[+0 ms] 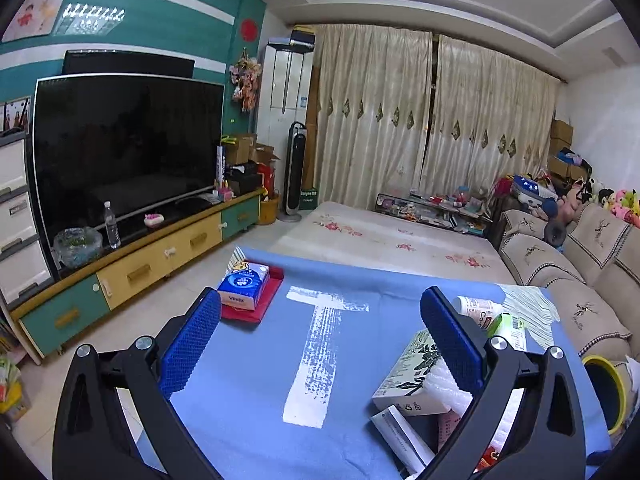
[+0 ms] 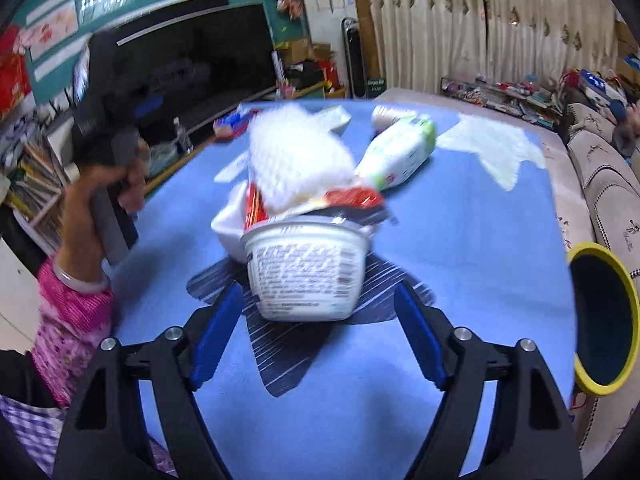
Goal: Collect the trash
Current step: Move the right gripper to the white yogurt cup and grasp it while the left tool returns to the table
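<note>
In the right wrist view my right gripper [image 2: 318, 312] is open, its blue pads either side of a white plastic cup [image 2: 306, 272] lying on a dark wrapper [image 2: 288, 356] on the blue table [image 2: 460, 240]. Behind the cup lie white foam wrap [image 2: 296, 156], a red packet [image 2: 352, 196] and a white-green bottle [image 2: 400, 152]. A yellow-rimmed bin [image 2: 604, 320] stands at the table's right edge. In the left wrist view my left gripper [image 1: 320, 332] is open and empty above the table, with a green-printed carton [image 1: 412, 368], bottles [image 1: 508, 324] and papers by its right finger [image 1: 452, 340].
A tissue pack [image 1: 244, 284] on a red tray [image 1: 256, 308] sits at the far left of the table. A white tape T [image 1: 316, 356] marks the cloth. A sofa [image 1: 580, 272] lies right, a TV cabinet [image 1: 132, 268] left. The left hand and gripper [image 2: 104, 128] show at the table's left edge.
</note>
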{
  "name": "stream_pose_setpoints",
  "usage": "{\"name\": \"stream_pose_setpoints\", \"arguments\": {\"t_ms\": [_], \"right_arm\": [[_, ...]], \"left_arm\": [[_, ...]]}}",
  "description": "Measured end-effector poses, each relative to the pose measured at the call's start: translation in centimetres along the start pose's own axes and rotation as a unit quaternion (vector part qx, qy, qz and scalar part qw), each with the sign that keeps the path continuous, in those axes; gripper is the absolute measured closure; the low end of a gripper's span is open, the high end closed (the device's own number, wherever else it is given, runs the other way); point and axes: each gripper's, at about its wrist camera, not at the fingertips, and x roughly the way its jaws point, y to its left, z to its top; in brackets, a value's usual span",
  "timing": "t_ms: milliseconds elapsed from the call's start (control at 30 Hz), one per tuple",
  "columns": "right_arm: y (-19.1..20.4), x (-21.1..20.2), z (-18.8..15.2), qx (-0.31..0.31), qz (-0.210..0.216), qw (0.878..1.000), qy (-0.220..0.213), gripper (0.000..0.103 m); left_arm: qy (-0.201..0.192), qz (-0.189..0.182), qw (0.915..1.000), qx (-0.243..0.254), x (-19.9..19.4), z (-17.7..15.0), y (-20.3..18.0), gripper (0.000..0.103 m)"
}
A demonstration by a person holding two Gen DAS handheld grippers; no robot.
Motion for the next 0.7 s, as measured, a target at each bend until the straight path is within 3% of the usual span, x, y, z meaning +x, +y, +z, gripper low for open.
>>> {"name": "stream_pose_setpoints", "arguments": {"t_ms": [367,700], "right_arm": [[0.7,3.8,0.7,0.011,0.021,1.0,0.008,0.025],[0.4,1.8,0.0,0.023,0.032,0.999,0.01,0.028]], "left_arm": [[0.009,-0.02,0.9997,0.012,-0.5,-1.3,-1.2,0.005],[0.01,-0.026,0.9995,0.014,-0.7,-1.5,-1.7,0.005]]}}
